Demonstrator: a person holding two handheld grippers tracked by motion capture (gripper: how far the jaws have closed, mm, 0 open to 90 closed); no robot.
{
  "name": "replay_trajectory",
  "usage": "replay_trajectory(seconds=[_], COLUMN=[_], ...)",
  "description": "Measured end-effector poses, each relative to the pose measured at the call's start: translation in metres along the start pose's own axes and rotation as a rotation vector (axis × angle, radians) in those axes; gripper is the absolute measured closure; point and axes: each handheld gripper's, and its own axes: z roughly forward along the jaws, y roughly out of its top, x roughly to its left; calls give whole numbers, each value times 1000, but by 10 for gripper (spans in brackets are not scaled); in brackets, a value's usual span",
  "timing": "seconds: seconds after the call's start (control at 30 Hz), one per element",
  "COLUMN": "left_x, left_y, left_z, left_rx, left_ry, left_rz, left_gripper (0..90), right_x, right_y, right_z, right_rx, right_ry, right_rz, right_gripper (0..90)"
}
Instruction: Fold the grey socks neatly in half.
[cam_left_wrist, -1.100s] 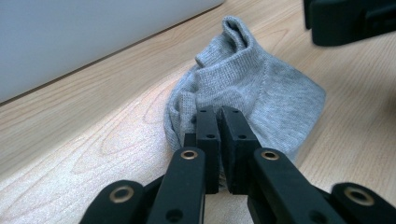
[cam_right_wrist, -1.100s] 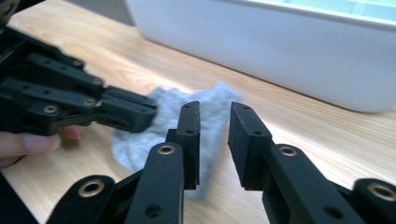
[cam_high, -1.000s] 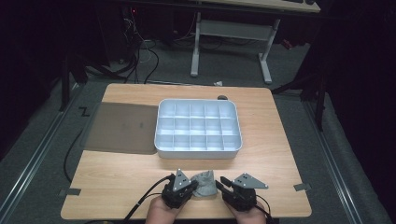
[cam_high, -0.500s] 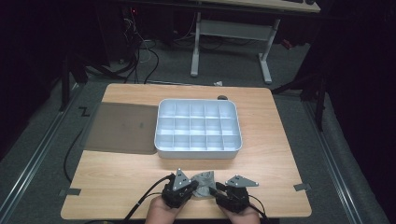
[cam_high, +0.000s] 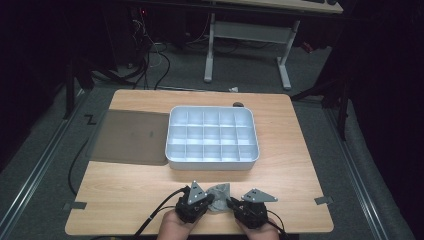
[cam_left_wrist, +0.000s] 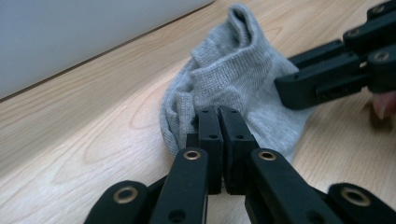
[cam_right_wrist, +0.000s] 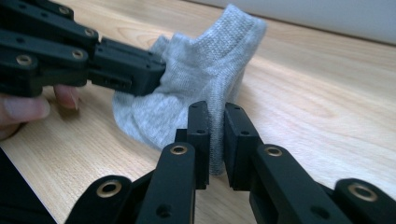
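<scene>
While both tongs pinch the grey sock (cam_high: 218, 194), it rests on the wooden table (cam_high: 300, 165) amid dark surroundings.

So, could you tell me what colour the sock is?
Grey sock; clearest in the left gripper view.

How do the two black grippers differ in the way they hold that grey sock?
The left gripper has its jaws pressed together on the grey sock at its low, bunched edge; the right gripper has just been closing, a fold of sock standing in a slim gap between its jaws. Both pinch the same sock above the wooden table.
</scene>
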Motion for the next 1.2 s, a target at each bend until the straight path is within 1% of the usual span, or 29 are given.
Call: replay_trajectory(seconds=[0.03,0.13,0.2,0.37,0.43,0.47,0.53,0.57,0.6,0.63,0.7,0.77,0.83,0.87,0.9,0.93,0.97,1.0,1.03,1.07,1.1,1.13,1.2], left_x=[-1,-6,-6,-6,-6,-6,-6,-5,-5,-5,-5,-5,-5,-5,-5,-5,-5,-5,-5,-5,-5,-5,-5], left_y=[1,4,4,4,4,4,4,4,4,4,4,4,4,4,4,4,4,4,4,4,4,4,4], left_z=[1,6,7,7,7,7,7,7,7,7,7,7,7,7,7,7,7,7,7,7,7,7,7], left_rx=[2,2,4,6,6,6,5,7,8,8,7,8,8,8,8,8,7,7,8,8,7,7,7], left_ry=[-2,-6,-6,-9,-10,-11,-12,-15,-18,-18,-17,-17,-17,-17,-17,-18,-17,-17,-19,-19,-18,-18,-18], left_rz=[6,17,20,19,17,17,16,15,15,15,16,16,16,16,16,16,14,15,14,13,12,13,14], left_gripper=[885,886,887,889,889,890,890,889,890,889,889,889,889,889,889,889,889,889,889,889,889,889,889], right_x=[-2,-5,-4,8,11,15,17,15,12,12,6,0,-8,-15,-15,-18,-22,-24,-26,-25,-25,-23,-16], right_y=[1,3,4,4,6,6,7,9,11,11,13,13,13,11,11,11,9,8,7,6,6,6,6], right_z=[-3,-12,-15,-15,-14,-12,-13,-13,-17,-17,-24,-29,-33,-32,-32,-31,-26,-22,-17,-9,-9,-6,2], right_rx=[-6,-30,-41,-58,-65,-73,-82,-88,-105,-105,-123,-143,-153,-144,-144,-130,-110,-85,-64,-32,-32,-24,-10], right_ry=[-5,-8,-2,7,8,14,17,33,30,30,17,1,-35,-62,-62,-77,-94,-97,-96,-90,-90,-82,-56], right_rz=[7,8,11,-18,-36,-50,-49,-43,-36,-36,-23,-19,-7,13,13,18,14,18,15,17,17,7,-10], right_gripper=[828,828,828,828,826,817,761,729,726,726,729,752,803,853,853,865,882,889,895,900,900,900,900])
